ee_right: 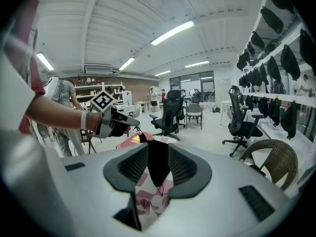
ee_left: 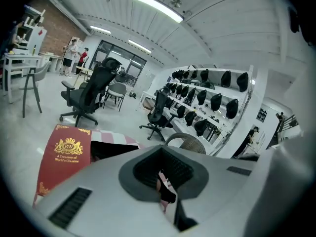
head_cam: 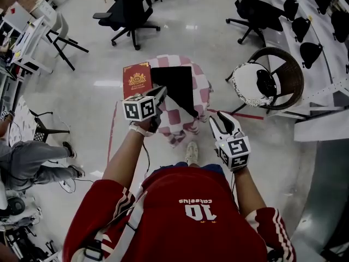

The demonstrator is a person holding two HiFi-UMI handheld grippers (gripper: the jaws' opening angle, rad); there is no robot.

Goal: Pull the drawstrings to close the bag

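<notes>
My left gripper [head_cam: 160,96] pinches a drawstring [ee_right: 139,133], hoisting the black bag [head_cam: 175,87] above the checked table [head_cam: 203,89]; my right gripper [head_cam: 223,119] gapes empty near the table's edge; next, I judge, it must catch the opposite string and pull.

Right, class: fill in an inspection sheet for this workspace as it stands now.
surface: small table under a pink-and-white checked cloth.
job's things: black bag held up by its drawstring.
clutter: red book beside the bag.
grippers: left gripper shut on the drawstring; right gripper open, holding nothing.
cables: thin cable below the left wrist.
surroundings: office chairs, wicker chair, seated person.
</notes>
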